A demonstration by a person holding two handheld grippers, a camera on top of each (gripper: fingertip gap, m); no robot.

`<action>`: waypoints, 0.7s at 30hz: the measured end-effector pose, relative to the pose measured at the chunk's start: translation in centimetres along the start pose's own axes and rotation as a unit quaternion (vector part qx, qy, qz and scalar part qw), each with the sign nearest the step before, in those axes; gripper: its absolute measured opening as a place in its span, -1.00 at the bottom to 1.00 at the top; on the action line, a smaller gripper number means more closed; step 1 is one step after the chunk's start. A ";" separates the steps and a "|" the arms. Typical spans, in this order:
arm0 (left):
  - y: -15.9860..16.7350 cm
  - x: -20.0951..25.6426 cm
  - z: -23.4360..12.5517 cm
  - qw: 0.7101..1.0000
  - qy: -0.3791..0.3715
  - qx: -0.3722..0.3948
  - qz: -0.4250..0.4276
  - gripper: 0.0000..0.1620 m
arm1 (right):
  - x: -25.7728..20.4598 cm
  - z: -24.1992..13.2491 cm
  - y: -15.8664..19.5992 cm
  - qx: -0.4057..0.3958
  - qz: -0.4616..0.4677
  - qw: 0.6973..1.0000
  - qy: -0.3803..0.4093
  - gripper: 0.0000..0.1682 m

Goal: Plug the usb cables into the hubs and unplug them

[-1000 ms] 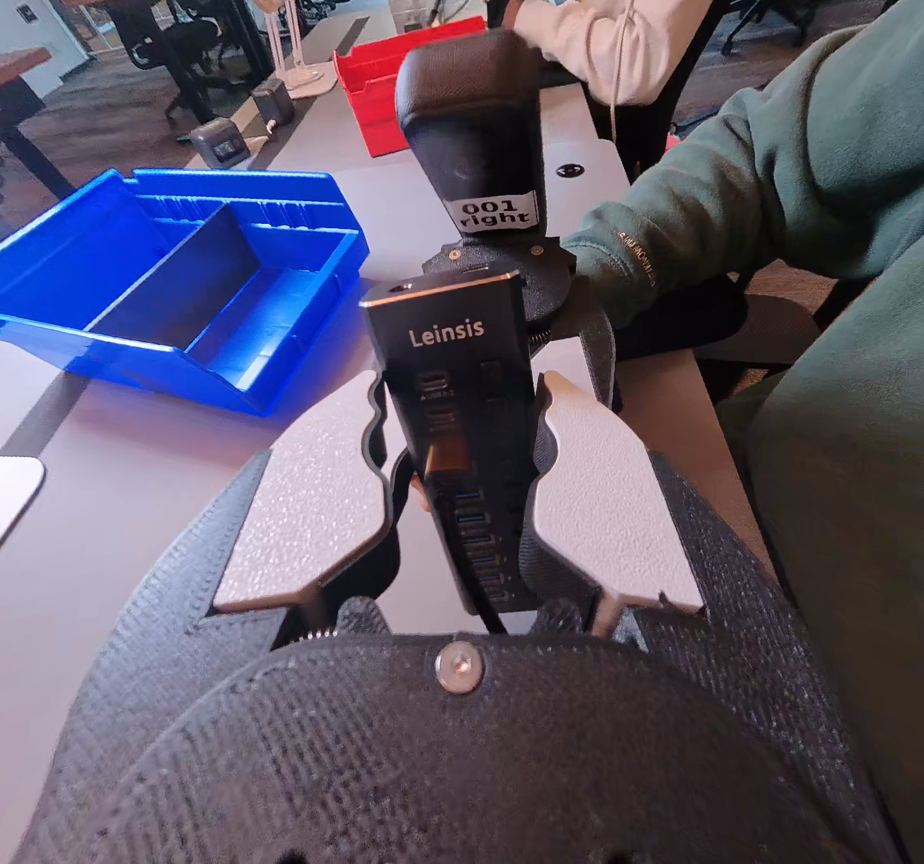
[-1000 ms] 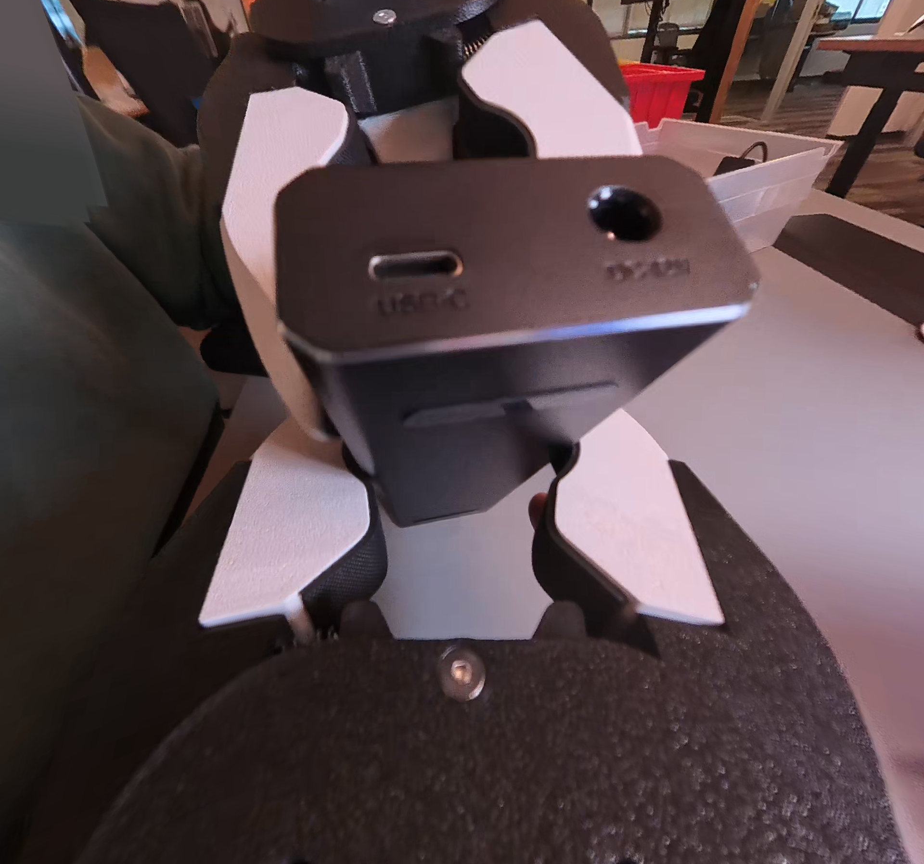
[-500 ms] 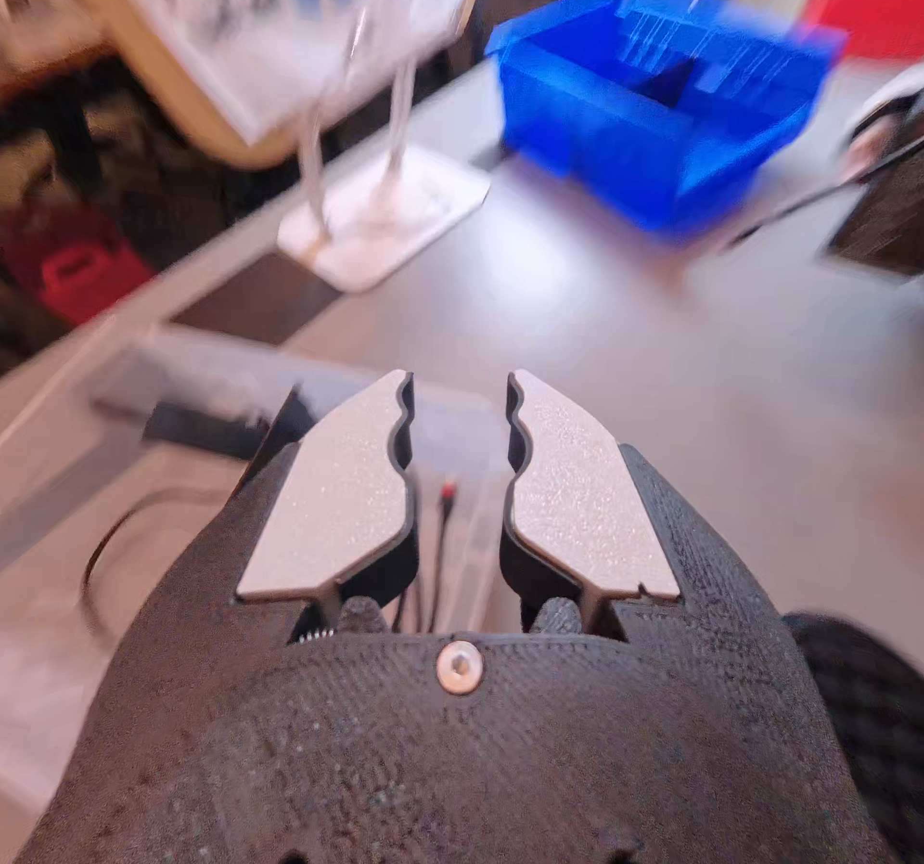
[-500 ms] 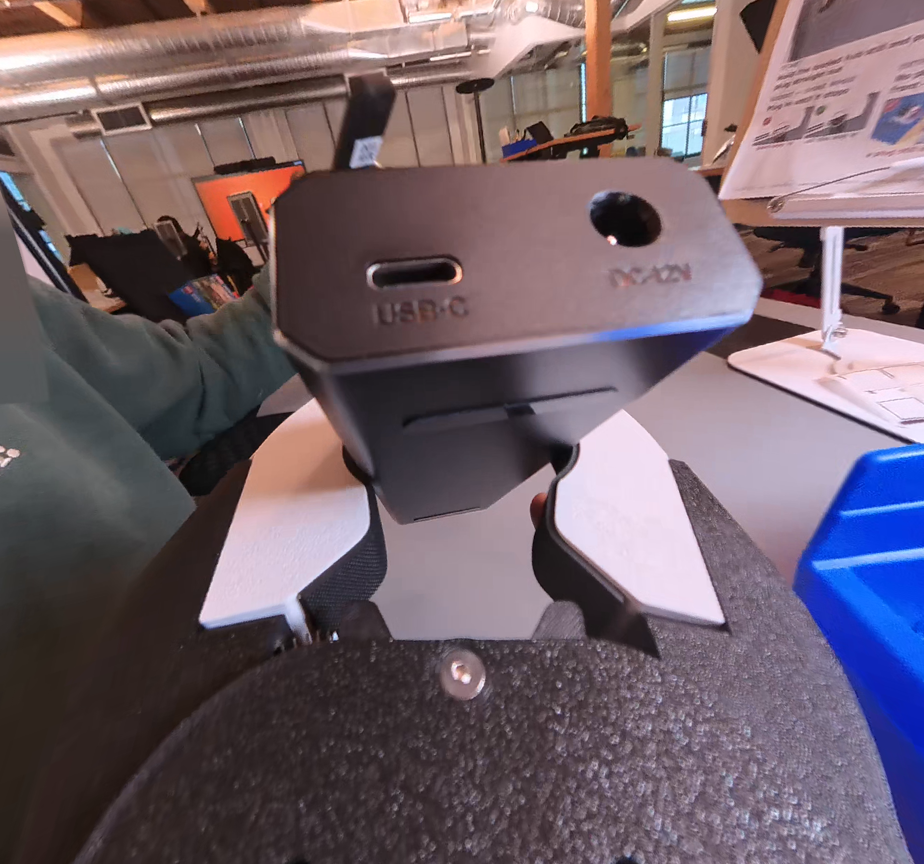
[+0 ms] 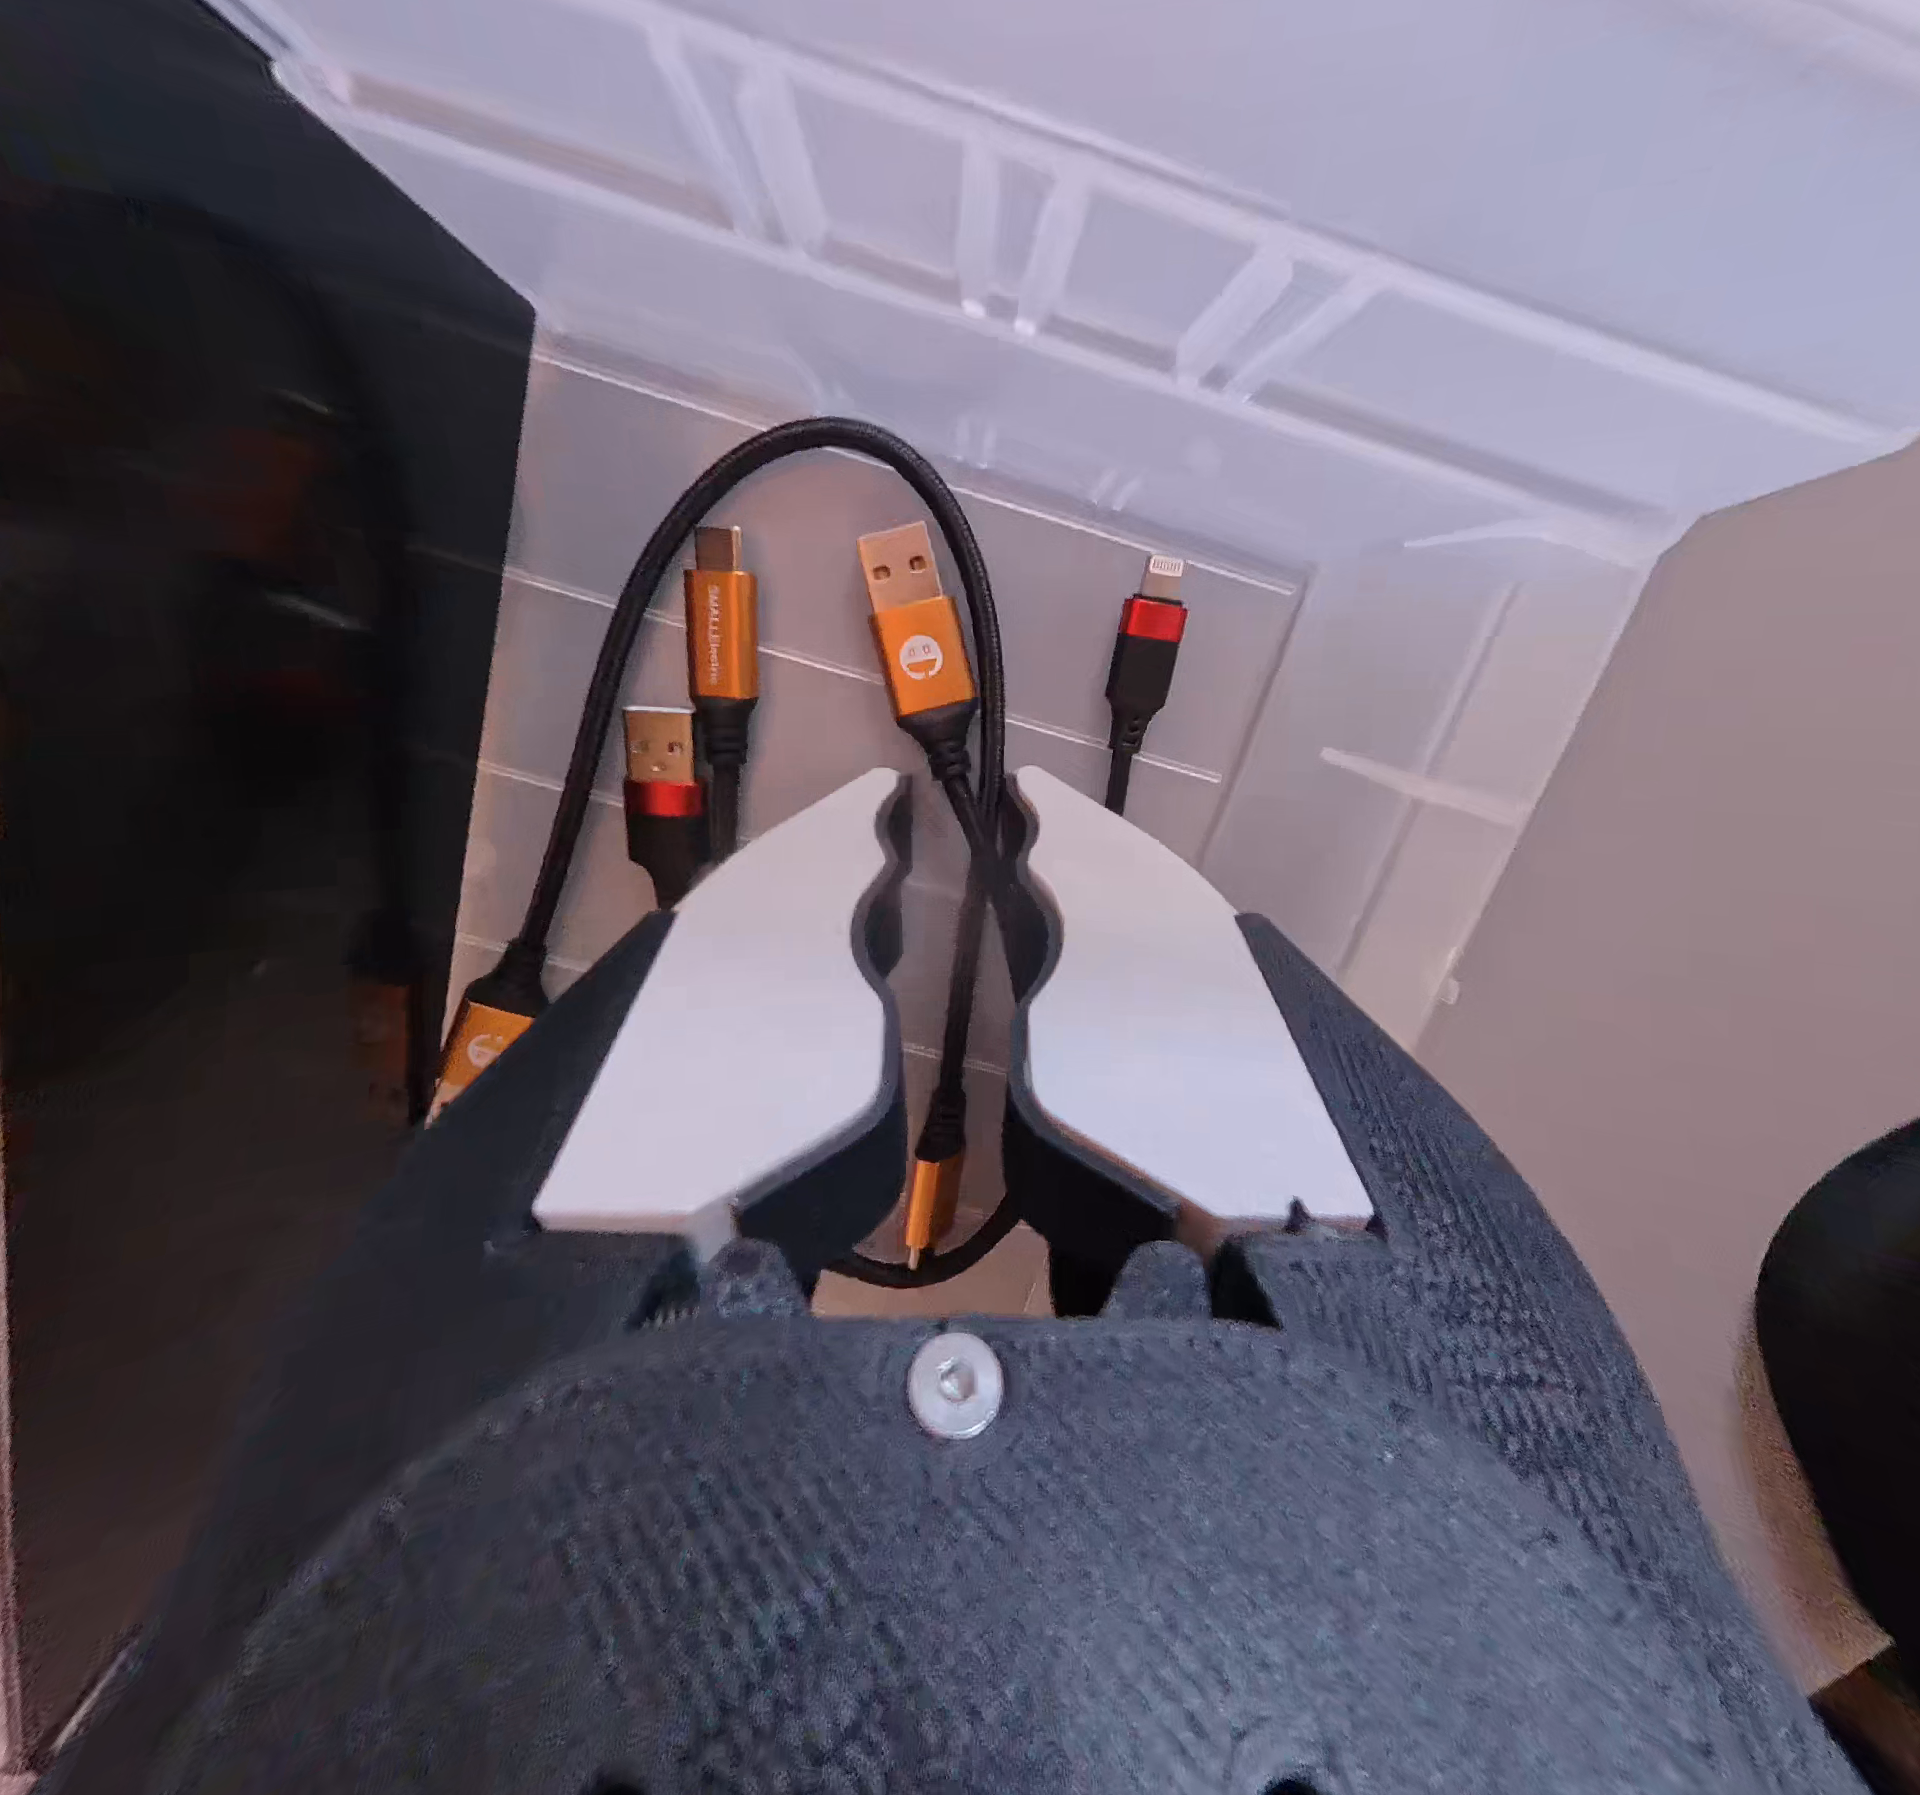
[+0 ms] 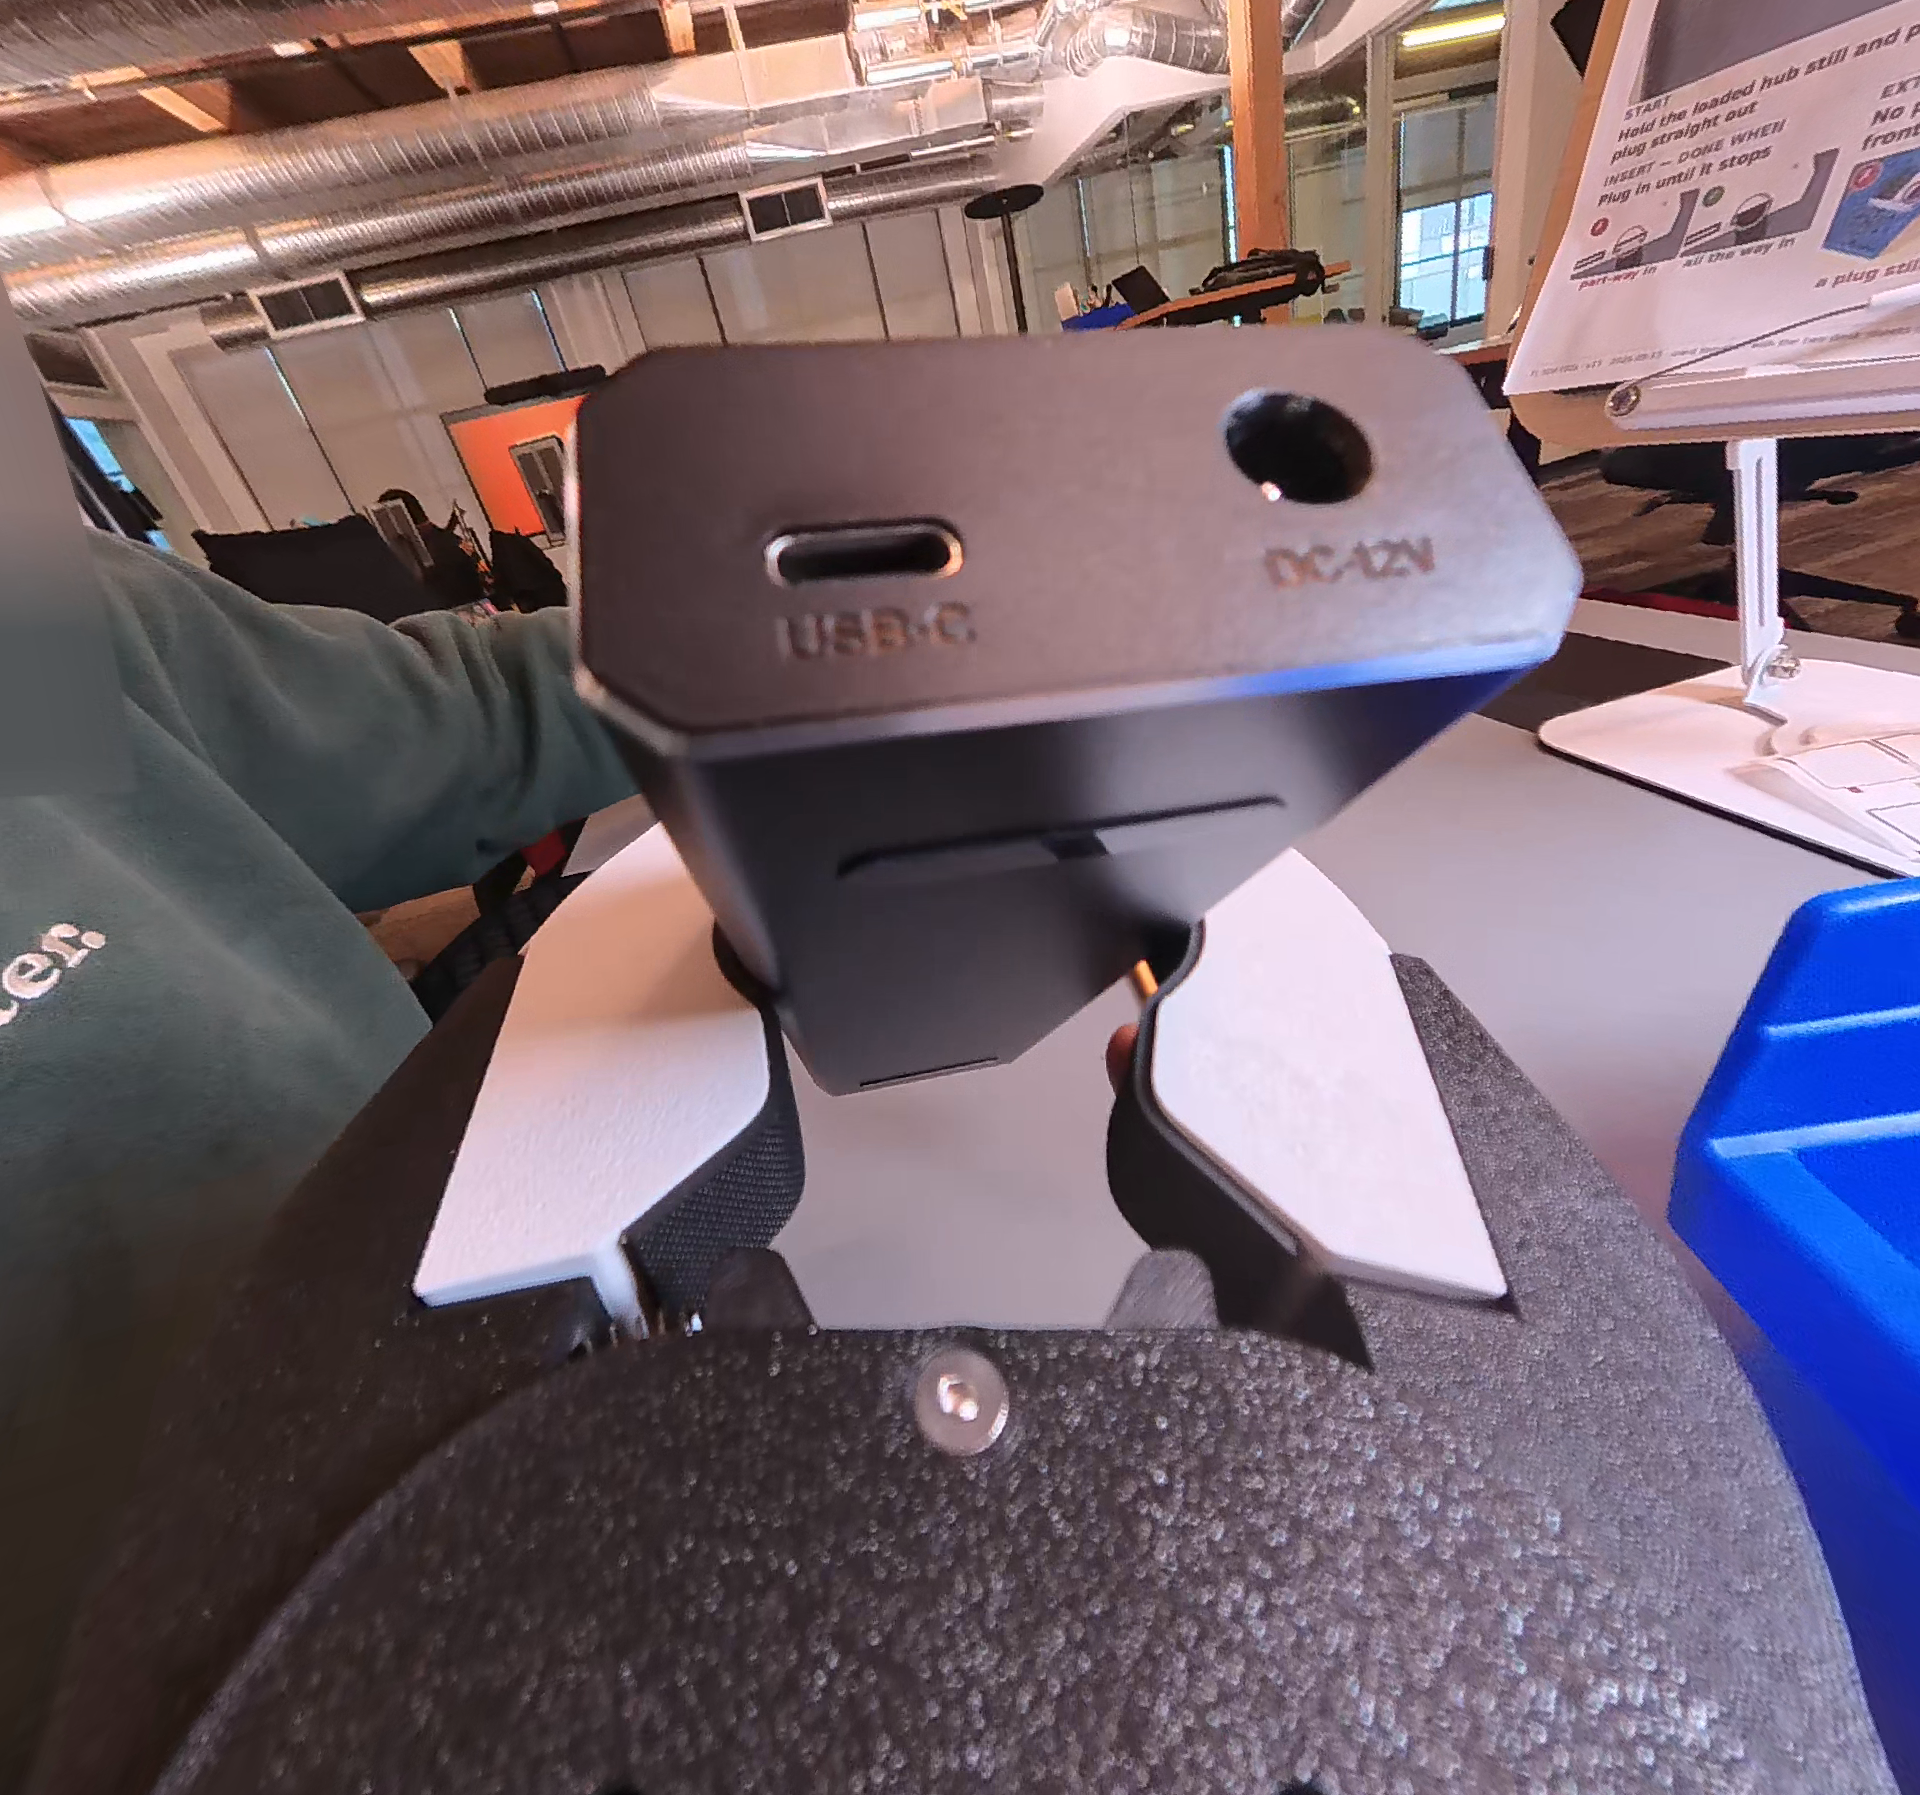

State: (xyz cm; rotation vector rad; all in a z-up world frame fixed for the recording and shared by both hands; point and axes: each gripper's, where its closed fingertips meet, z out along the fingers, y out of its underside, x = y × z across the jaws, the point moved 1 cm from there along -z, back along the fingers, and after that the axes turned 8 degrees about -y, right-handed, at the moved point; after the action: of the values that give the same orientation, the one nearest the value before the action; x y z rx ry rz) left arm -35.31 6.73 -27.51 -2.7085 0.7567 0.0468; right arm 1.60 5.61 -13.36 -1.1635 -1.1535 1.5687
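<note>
1. The left hand-held gripper (image 5: 956, 872) reaches into a clear plastic bin (image 5: 1039, 218). Its white fingers (image 5: 769, 997) stand a narrow gap apart, and two strands of black braided cable (image 5: 977, 872) cross in that gap. Whether the fingers pinch the strands or only sit around them cannot be told.
2. On the bin's floor, from left to right, lie a red-collared USB plug (image 5: 660, 758), an orange plug with a small tip (image 5: 719, 623), an orange USB-A plug (image 5: 920, 644) just ahead of the fingertips, and a red-collared plug with a thin tip (image 5: 1148, 623).
3. Another orange plug (image 5: 488, 1028) shows at the left finger's outer edge, and a small orange plug (image 5: 930, 1195) lies between the fingers near their base.
4. The right hand-held gripper (image 6: 956, 1018) is closed on the dark grey hub (image 6: 1039, 602), held upright above the grey tabletop (image 6: 1507, 862). The hub's end face, with an oval port and a round socket, points toward the camera.
5. A green sleeve (image 6: 291, 727) lies left of the hub. A blue bin (image 6: 1818, 1174) sits at the right edge, with a sheet on a white stand (image 6: 1745, 135) behind it.
</note>
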 end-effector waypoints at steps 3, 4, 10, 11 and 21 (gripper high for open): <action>0.4 -0.1 -0.1 1.000 0.007 0.000 -0.007 -0.92 | -0.1 0.0 0.0 0.001 0.001 1.000 -0.005 -0.13; 0.5 -0.2 -0.1 1.000 0.012 0.002 -0.013 -0.92 | -0.2 0.0 0.0 0.000 0.000 1.000 -0.006 -0.13; -0.2 -0.7 -2.1 0.997 0.018 0.059 -0.042 -0.93 | -0.6 0.1 -0.1 -0.004 -0.004 1.000 -0.011 -0.13; -0.4 -0.8 -2.3 0.997 0.017 0.065 -0.043 -0.93 | -0.6 0.1 -0.1 -0.005 -0.004 1.000 -0.012 -0.13; -0.1 -0.9 -2.0 0.997 0.013 0.053 -0.051 -0.96 | -0.7 0.1 0.0 -0.007 -0.008 1.000 -0.007 -0.13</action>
State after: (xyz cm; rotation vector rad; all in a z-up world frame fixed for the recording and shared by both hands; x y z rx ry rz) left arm -36.17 6.67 -25.50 -2.6463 0.6083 -0.0507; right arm 1.61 4.91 -13.18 -1.1523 -1.1823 1.5616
